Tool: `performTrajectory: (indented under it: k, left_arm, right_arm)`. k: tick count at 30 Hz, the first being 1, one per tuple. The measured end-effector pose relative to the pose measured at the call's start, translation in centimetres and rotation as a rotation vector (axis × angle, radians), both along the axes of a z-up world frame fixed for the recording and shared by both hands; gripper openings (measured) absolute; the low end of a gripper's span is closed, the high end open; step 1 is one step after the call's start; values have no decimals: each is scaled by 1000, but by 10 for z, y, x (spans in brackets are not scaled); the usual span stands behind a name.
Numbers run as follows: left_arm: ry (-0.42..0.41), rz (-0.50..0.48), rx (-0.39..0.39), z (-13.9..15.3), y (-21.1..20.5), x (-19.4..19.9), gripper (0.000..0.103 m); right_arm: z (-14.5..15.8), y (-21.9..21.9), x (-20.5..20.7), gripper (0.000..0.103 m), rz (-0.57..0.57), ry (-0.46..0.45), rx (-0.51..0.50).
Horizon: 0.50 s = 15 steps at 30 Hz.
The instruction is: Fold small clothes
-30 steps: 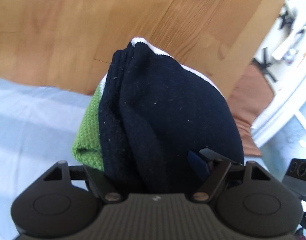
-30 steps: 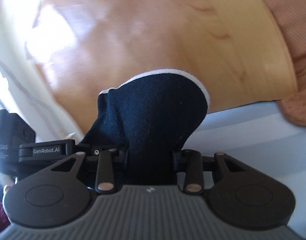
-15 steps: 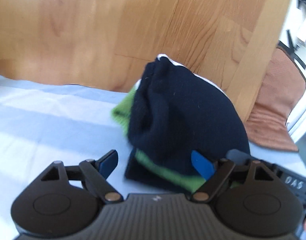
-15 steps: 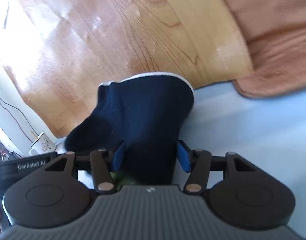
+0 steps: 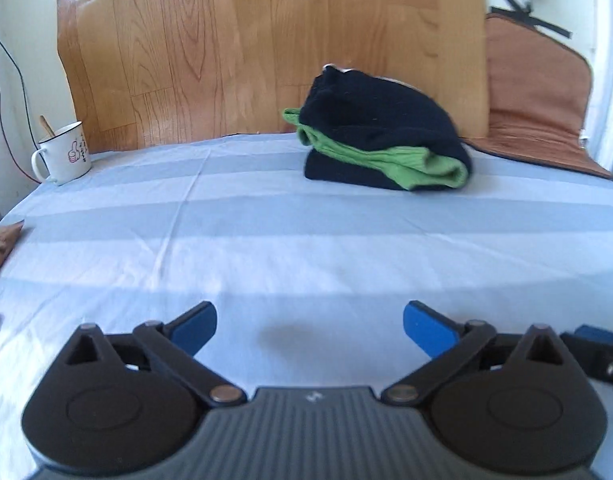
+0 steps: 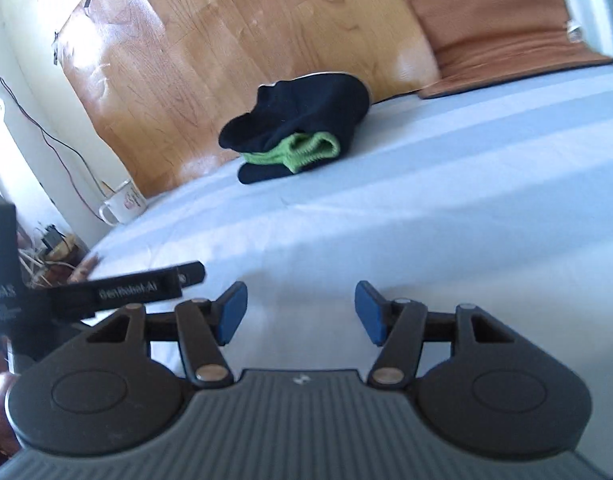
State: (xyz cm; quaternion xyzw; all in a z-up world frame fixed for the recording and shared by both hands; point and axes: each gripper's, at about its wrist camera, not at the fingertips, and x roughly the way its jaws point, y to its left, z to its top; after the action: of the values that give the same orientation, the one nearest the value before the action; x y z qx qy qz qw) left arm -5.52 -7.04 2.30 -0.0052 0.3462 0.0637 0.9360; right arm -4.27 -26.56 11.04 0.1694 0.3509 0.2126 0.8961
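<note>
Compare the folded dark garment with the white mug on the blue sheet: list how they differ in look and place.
The folded navy garment is soft, dark, with a green band along its fold; the white mug is rigid, pale, printed, with a stick standing in it. The garment lies mid-sheet near the wooden board; the mug stands at the sheet's far left corner. Both rest on the blue striped sheet, clear of both grippers.

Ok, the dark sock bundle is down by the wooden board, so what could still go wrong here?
1. The folded navy-and-green sock bundle sits loosely, green layer bulging out; it may spring open.
2. It lies against the wooden board; a nudge could crumple it.
3. The white enamel mug stands at the pale blue sheet's edge, easy to clip.
</note>
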Motion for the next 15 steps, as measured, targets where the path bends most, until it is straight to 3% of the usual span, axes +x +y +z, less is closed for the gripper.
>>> performTrajectory:
  k: [7,10,15]
  left_arm:
    - [48,2,-59,-12,-7,-26,103]
    - [52,1,-37,-15,-9,-35,103]
    - [58,-20,-28,-15,-10,-42,103]
  right_arm:
    - [-1,-1,-36,63,-83,-35,-19]
    - [-3,1,-41,66,-114,-32,-7]
    - [-5,16,-50,81,-121,-55,-28]
